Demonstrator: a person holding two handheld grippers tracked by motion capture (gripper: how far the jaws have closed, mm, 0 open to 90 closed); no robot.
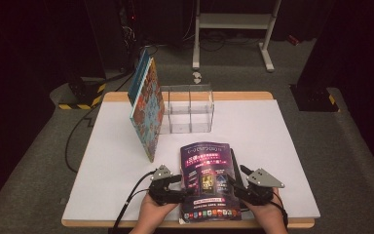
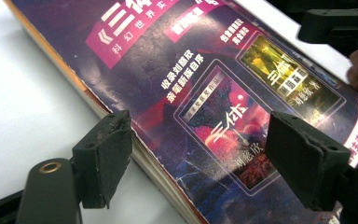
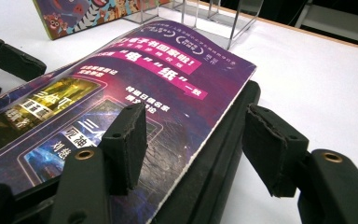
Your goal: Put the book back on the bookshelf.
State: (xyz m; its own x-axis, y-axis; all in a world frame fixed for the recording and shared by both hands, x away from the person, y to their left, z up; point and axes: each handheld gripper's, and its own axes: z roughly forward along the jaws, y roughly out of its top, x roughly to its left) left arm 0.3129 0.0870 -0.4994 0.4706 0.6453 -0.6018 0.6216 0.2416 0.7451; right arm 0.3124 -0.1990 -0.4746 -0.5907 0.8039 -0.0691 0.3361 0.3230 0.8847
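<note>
At the near edge of the white table (image 1: 117, 170), I have my left gripper (image 1: 168, 183) and my right gripper (image 1: 247, 184) set on either side of the purple book (image 1: 207, 180), which lies flat, cover up, just in front of me. Neither has taken hold: the left gripper's pads stand spread, one out over the bare table beside the book's page edge (image 2: 158, 168) and the other above the cover, pressing on nothing; the right gripper's jaws are about half open, straddling the book's far long edge and the black slab (image 3: 223, 154) under it, again without pinching. By my reading the lift has not begun; the job looks to be standing this book in the rack, and the grasp, the raising and the carry are all left. The book is a thick paperback, its glossy purple and magenta cover printed with pale lettering and small framed pictures, the corners scuffed white, the cover bowing up a little toward its far end. Farther off a colourful picture book (image 1: 146, 107) leans against the clear acrylic rack (image 1: 187, 109), whose compartments look empty.
</note>
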